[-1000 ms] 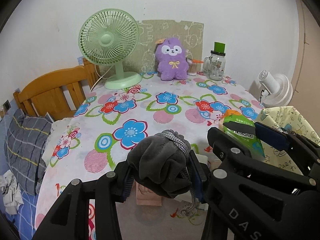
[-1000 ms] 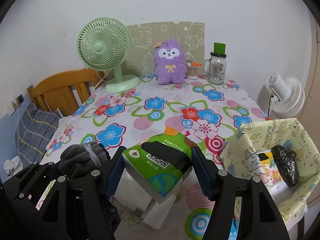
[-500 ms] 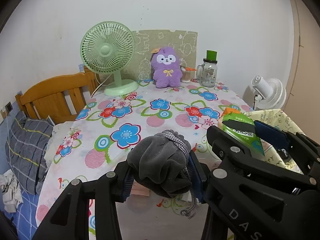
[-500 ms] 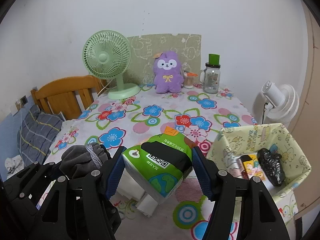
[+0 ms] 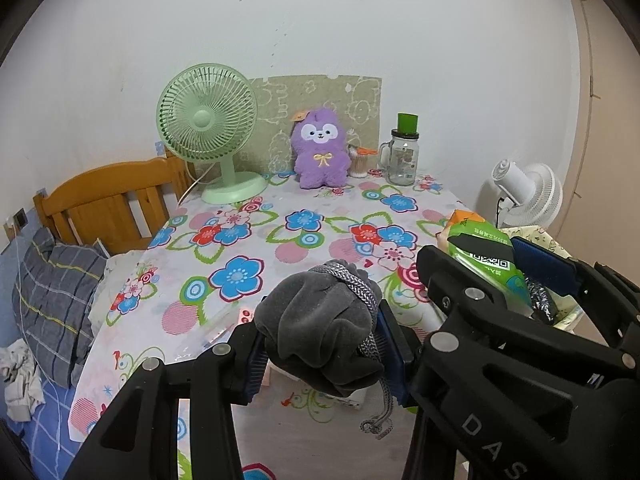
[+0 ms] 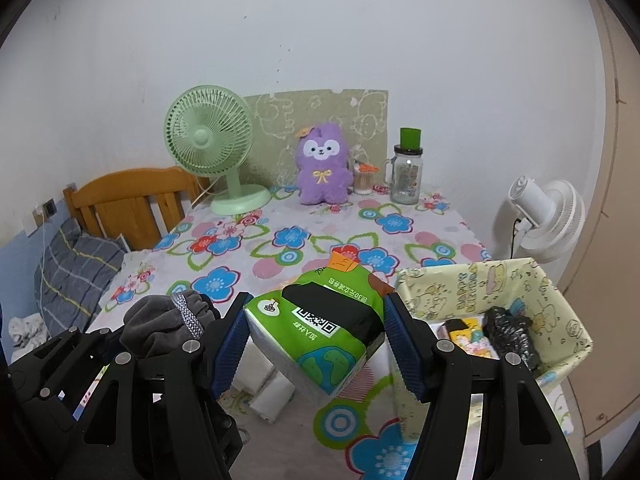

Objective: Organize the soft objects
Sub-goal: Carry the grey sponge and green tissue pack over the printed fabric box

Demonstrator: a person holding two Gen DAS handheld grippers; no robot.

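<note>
My left gripper point(image 5: 320, 340) is shut on a dark grey velvet drawstring pouch point(image 5: 320, 320), held above the near edge of the flowered table point(image 5: 280, 232). My right gripper point(image 6: 316, 344) is shut on a green tissue pack point(image 6: 320, 320), held just left of a yellow cartoon-print fabric basket point(image 6: 560, 292). The pouch also shows in the right wrist view point(image 6: 168, 316), and the tissue pack in the left wrist view point(image 5: 484, 256). A purple plush toy point(image 6: 322, 168) sits at the back of the table.
A green desk fan point(image 6: 212, 144) and a glass jar with a green lid point(image 6: 406, 172) stand at the back. A white fan point(image 6: 540, 216) stands right of the table. The basket holds a black bundle point(image 6: 512, 334). A wooden headboard point(image 6: 132, 204) is at left.
Both grippers have drawn back and risen with their loads; the table looks farther off and more of the basket's inside shows in the right wrist view.
</note>
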